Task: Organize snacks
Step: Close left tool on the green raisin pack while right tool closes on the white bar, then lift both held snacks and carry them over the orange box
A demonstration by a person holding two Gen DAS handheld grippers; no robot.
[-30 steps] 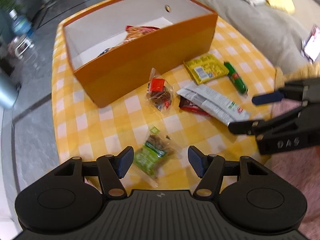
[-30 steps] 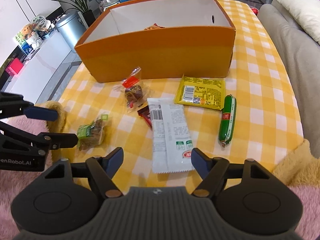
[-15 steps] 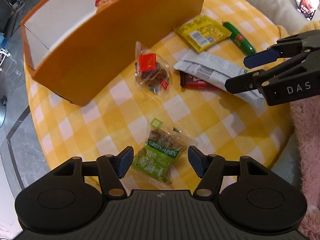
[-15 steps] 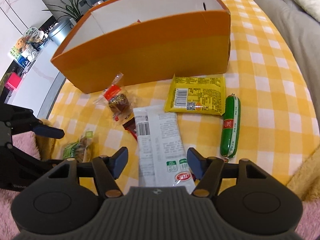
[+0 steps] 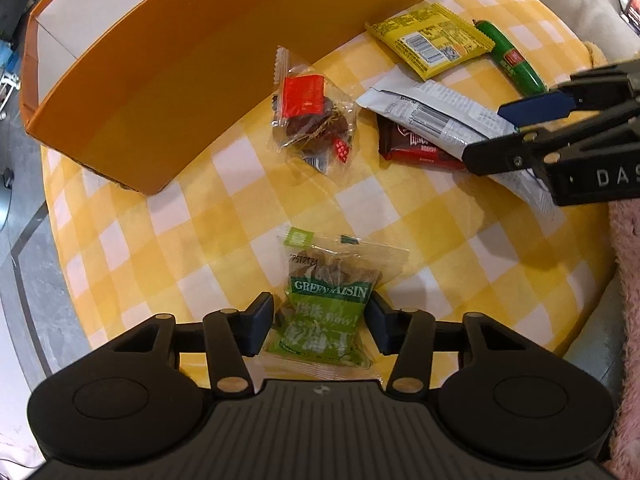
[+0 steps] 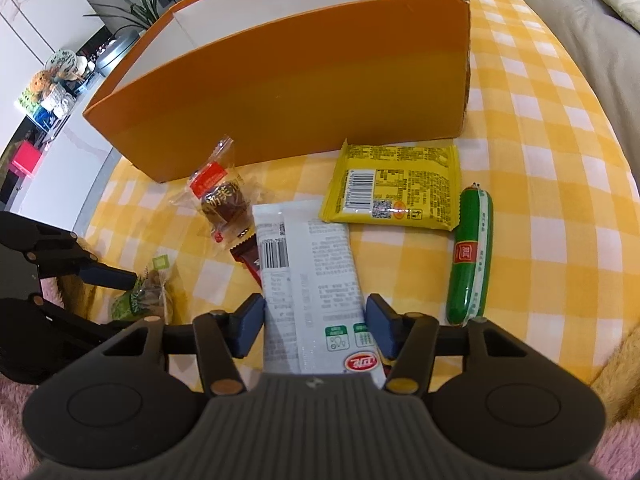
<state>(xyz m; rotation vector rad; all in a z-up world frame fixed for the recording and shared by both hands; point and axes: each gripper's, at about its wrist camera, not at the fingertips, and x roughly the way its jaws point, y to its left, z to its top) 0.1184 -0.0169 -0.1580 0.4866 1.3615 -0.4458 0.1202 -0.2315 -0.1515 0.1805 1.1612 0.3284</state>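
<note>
On a bench (image 5: 224, 216) covered in yellow-and-white check, an orange box (image 5: 208, 60) fills the upper left of the left wrist view. At bottom centre, the left hand-held gripper (image 5: 320, 326) points down with its jaws closing around a green raisin packet (image 5: 326, 312), the pads just beside its edges. Up and right lie a clear wrapped sweet (image 5: 310, 116), a dark red bar (image 5: 416, 144) and a yellow packet (image 5: 430, 40). In the right wrist view, the right hand-held gripper (image 6: 316, 330) sits at bottom centre, jaws closing around a long white packet (image 6: 312, 276), not yet pressing it. A green sausage (image 6: 470, 256) lies just to its right.
</note>
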